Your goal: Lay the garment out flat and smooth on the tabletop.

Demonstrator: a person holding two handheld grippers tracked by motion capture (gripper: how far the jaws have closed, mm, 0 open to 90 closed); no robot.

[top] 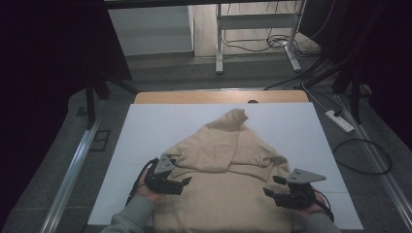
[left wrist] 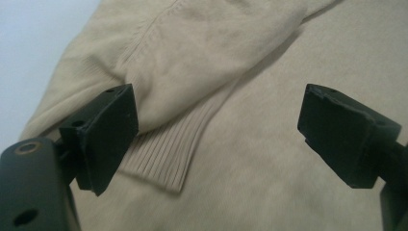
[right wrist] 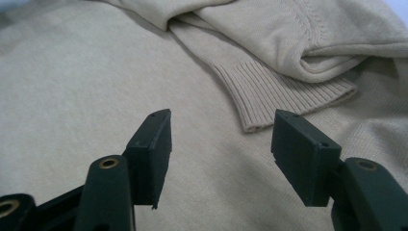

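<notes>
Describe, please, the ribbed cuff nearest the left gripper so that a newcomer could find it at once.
Start at the white table top, where a beige sweater lies with its sleeves folded over its body. Follow the sleeve on the left gripper side down to its end. There lies the ribbed cuff; its fine parallel ridges mark it off from the smooth knit around it.

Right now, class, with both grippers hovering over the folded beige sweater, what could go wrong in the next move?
1. The left gripper is open near the ribbed cuff, which lies on the sweater body; closing there might pinch both layers.
2. The right gripper is open over plain fabric, with its ribbed cuff beyond the jaws; a grab here may bunch the body.
3. Uneven pulls could undo the folded sleeves.
</notes>
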